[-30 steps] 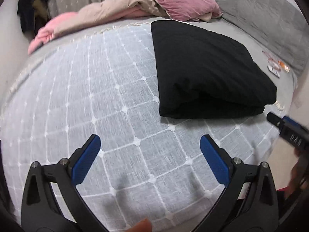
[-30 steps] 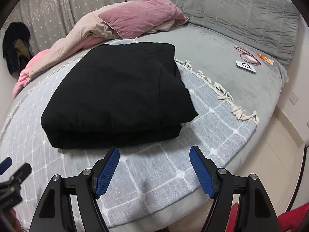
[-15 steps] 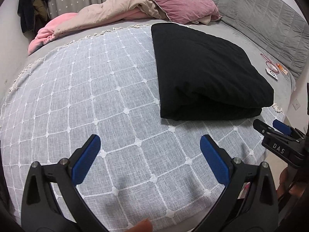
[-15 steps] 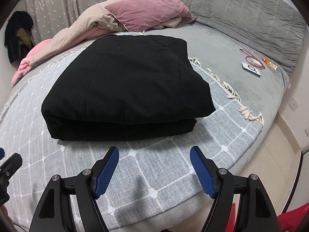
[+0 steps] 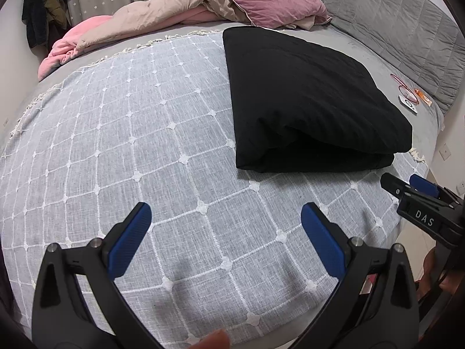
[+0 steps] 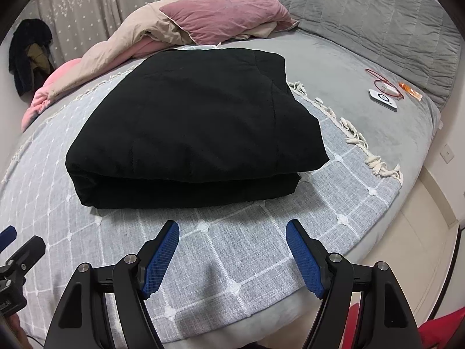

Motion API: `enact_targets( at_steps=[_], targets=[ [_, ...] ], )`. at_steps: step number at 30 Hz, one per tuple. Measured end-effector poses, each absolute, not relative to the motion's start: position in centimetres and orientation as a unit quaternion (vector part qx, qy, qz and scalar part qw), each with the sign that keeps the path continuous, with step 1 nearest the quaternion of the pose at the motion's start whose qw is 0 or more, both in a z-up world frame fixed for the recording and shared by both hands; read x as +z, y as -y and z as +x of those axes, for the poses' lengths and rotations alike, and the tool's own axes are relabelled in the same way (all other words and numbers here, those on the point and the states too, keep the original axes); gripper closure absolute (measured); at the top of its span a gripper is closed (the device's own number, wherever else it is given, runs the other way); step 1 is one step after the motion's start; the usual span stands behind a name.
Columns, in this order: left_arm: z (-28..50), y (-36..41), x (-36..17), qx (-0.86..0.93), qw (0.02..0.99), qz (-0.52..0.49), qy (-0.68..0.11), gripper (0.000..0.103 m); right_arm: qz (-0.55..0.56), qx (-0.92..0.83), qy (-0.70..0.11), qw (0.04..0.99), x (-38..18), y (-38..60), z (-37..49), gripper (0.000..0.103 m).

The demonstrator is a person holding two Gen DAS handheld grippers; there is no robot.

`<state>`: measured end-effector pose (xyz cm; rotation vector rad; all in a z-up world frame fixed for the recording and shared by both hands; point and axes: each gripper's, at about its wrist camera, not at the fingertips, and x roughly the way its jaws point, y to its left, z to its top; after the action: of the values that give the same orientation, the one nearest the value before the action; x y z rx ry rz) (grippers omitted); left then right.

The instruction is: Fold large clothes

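The bed (image 6: 334,58) carries a checked throw (image 5: 130,145), and on it the black garment (image 6: 186,122) already lies doubled into a thick, squared bundle, at about one o'clock in the left view and twelve o'clock in the right view. Folding looks finished or nearly so; at most one more halving or a tidy of the loose near edge seems left. The left gripper (image 5: 226,232) and the right gripper (image 6: 232,254) both hover short of the bundle at six o'clock, jaws spread wide and holding nothing.
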<state>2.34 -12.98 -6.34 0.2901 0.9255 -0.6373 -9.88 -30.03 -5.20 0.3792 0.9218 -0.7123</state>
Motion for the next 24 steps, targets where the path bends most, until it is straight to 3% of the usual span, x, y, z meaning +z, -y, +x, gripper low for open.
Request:
enact_targets(
  at_steps=[24],
  targets=[
    [2.31,13.01,-6.30,-0.311,0.831,0.134,-0.442,0.001,0.181,-0.333,-0.434,0.817,-5.24,29.59,-9.79,0.026]
  ],
)
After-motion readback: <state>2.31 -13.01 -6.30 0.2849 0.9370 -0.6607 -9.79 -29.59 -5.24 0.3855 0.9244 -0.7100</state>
